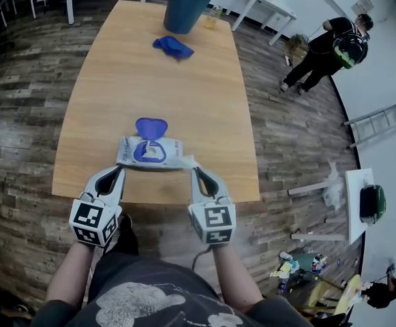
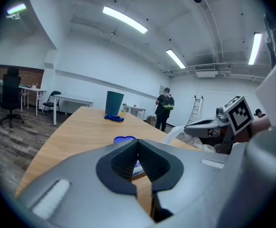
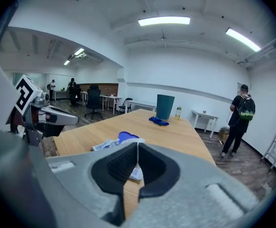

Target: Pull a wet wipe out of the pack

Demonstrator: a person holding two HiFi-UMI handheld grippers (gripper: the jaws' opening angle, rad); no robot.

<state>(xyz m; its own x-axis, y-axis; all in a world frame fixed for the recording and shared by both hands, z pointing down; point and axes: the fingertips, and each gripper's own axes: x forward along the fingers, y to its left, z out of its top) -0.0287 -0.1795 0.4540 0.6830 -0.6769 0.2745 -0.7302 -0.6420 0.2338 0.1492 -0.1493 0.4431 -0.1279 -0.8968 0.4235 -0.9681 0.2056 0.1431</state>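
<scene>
Since the right gripper [image 1: 196, 171] is clamped shut on a thin white flap at the right end of the pack [image 1: 172, 148] (looks to me like the pack's own crimped end, not a wipe, but I can't swear to it), the pull is really down to the left gripper [image 1: 118, 173], so that's the geometry I'm watching. The pack lies flat right at the near edge of the table [image 1: 184, 87], roughly midway along it, with its long axis running left to right, parallel to that edge. Both grippers sit just off that edge on my side and point across it, one toward each end of the pack. The left one is squeezed fully closed with nothing between its jaws, just short of the pack's left end and not touching it. The lid [image 1: 150, 127] is flipped open toward the far side, so the oval opening [image 1: 150, 154] faces up, a bit left of the pack's middle. That puts it ahead of the free left gripper and off to its right, and I'd say nearer to it than to the right one. No wipe is poking out that I can see. Count: one pack, one lid, one opening, two grippers, zero wipes out. At the table's far end there's one teal bin [image 1: 187, 5], one blue cloth [image 1: 173, 46] and one small bottle [image 1: 212, 16].
</scene>
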